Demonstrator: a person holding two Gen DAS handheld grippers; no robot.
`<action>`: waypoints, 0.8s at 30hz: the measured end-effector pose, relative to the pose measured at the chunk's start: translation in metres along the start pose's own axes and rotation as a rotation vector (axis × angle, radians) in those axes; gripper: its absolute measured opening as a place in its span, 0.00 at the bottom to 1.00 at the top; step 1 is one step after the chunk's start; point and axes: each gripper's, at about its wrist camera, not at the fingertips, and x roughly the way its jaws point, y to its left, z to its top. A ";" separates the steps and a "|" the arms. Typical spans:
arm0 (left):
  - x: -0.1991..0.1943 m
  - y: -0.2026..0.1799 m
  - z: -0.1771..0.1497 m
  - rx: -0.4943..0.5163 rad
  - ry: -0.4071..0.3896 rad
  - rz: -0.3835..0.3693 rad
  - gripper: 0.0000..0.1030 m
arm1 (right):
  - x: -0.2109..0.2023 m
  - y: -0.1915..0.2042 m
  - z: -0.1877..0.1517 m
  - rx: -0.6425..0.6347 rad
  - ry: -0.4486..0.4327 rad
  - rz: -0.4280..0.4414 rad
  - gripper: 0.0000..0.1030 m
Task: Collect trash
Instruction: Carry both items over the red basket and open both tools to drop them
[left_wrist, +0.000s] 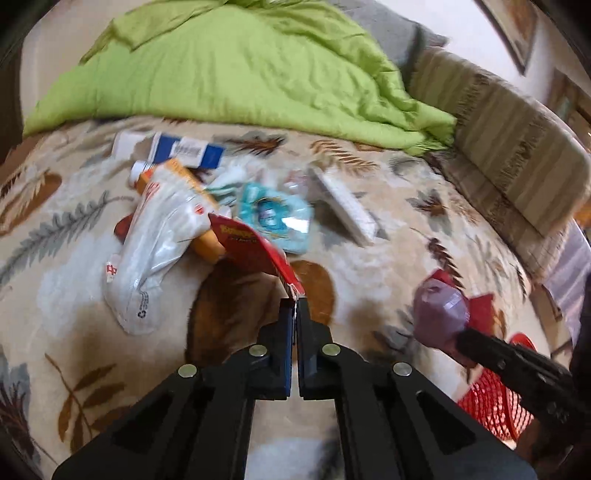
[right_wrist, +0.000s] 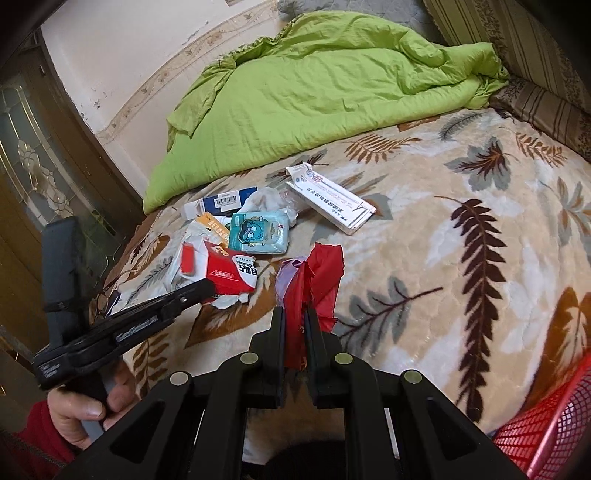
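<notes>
On the leaf-patterned blanket (right_wrist: 424, 236) lies a pile of trash. My left gripper (left_wrist: 296, 308) is shut on a torn flap of a red and white carton (left_wrist: 251, 242), which tilts up off the blanket. From the right wrist view, the left gripper (right_wrist: 205, 290) pinches that carton (right_wrist: 231, 271) at its near edge. My right gripper (right_wrist: 295, 314) is shut on a crumpled red and purple plastic wrapper (right_wrist: 314, 280), held above the blanket. The left wrist view shows this wrapper (left_wrist: 439, 314) on the right gripper (left_wrist: 460, 341).
A teal tissue pack (right_wrist: 258, 232), a long white box (right_wrist: 328, 199), a blue and white box (right_wrist: 225, 201), a white pouch (left_wrist: 155, 251) and an orange tube (left_wrist: 192, 192) remain in the pile. A red mesh basket (right_wrist: 546, 424) stands at the near right. A green quilt (right_wrist: 314, 85) lies behind.
</notes>
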 end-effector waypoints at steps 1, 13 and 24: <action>-0.007 -0.005 -0.002 0.015 -0.011 -0.019 0.02 | -0.005 -0.001 -0.002 0.000 -0.007 0.001 0.10; -0.033 -0.118 -0.025 0.252 0.049 -0.304 0.02 | -0.118 -0.078 -0.033 0.176 -0.108 -0.189 0.10; -0.008 -0.260 -0.070 0.487 0.202 -0.549 0.07 | -0.194 -0.174 -0.069 0.419 -0.094 -0.468 0.21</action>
